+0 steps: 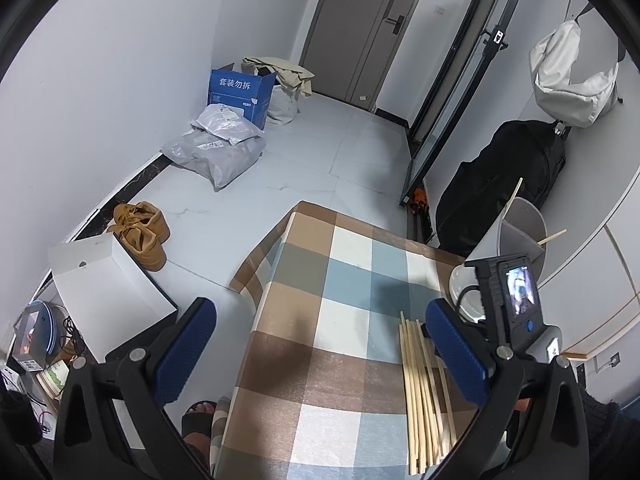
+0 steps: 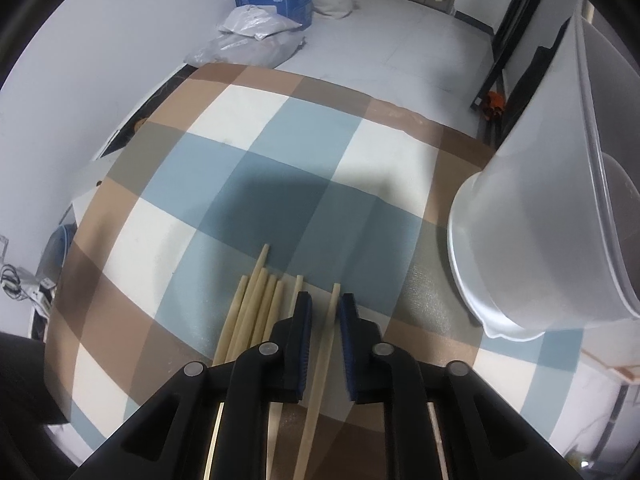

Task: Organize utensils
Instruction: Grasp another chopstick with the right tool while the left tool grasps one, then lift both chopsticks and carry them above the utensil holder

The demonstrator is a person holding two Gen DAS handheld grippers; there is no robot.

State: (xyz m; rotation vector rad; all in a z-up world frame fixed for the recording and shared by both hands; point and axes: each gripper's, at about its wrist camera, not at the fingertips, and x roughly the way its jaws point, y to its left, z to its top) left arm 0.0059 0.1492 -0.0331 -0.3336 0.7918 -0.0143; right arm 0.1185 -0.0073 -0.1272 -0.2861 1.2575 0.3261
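Several pale wooden chopsticks point(image 2: 256, 308) lie in a loose bundle on the checked tablecloth point(image 2: 280, 140); they also show in the left wrist view point(image 1: 424, 396). My right gripper point(image 2: 325, 304) is low over them, its blue pads partly open around one chopstick point(image 2: 326, 344) with small gaps on both sides. A translucent divided container point(image 2: 560, 240) stands at the table's right; in the left wrist view point(image 1: 516, 236) it holds two chopsticks point(image 1: 552, 237). My left gripper point(image 1: 320, 324) is wide open and empty above the table's left edge.
The small table point(image 1: 340, 264) is covered by a brown, blue and white checked cloth. On the floor are a white box point(image 1: 104, 280), brown shoes point(image 1: 140, 236), grey parcels point(image 1: 220, 148), a blue carton point(image 1: 240, 92) and a black bag point(image 1: 504, 176).
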